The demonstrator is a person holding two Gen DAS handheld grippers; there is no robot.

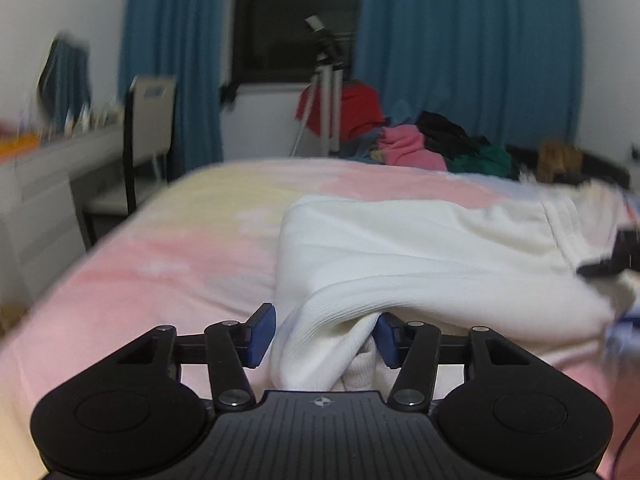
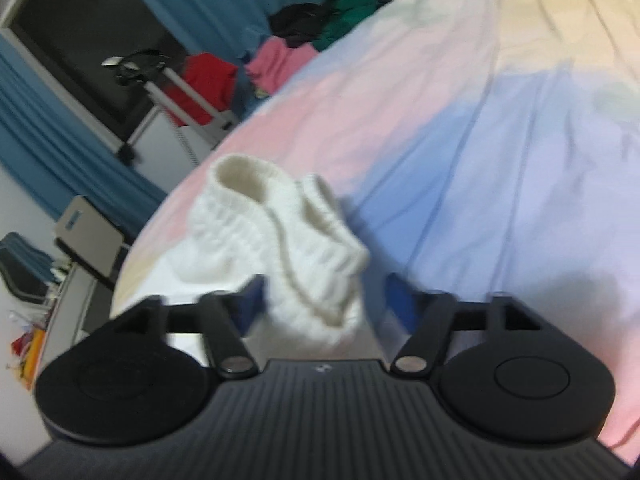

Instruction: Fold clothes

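Note:
A white knit garment point(image 1: 420, 248) lies on the pastel bedspread point(image 1: 180, 248), spread toward the right. My left gripper point(image 1: 326, 336) is open, and a bunched fold of the garment sits between its blue pads point(image 1: 262, 334), loose on the left side. In the right wrist view, the garment's ribbed cuff point(image 2: 288, 240) rises between the fingers of my right gripper point(image 2: 325, 302). That gripper is open too, with a gap beside its right pad point(image 2: 400, 300). The other gripper point(image 1: 612, 260) shows dark and blurred at the right edge of the left wrist view.
A pile of red, pink, black and green clothes point(image 1: 416, 140) sits at the bed's far side. A tripod point(image 1: 326, 80) stands before the dark window and blue curtains point(image 1: 172, 60). A chair point(image 1: 148, 132) and a white desk point(image 1: 44, 176) are on the left.

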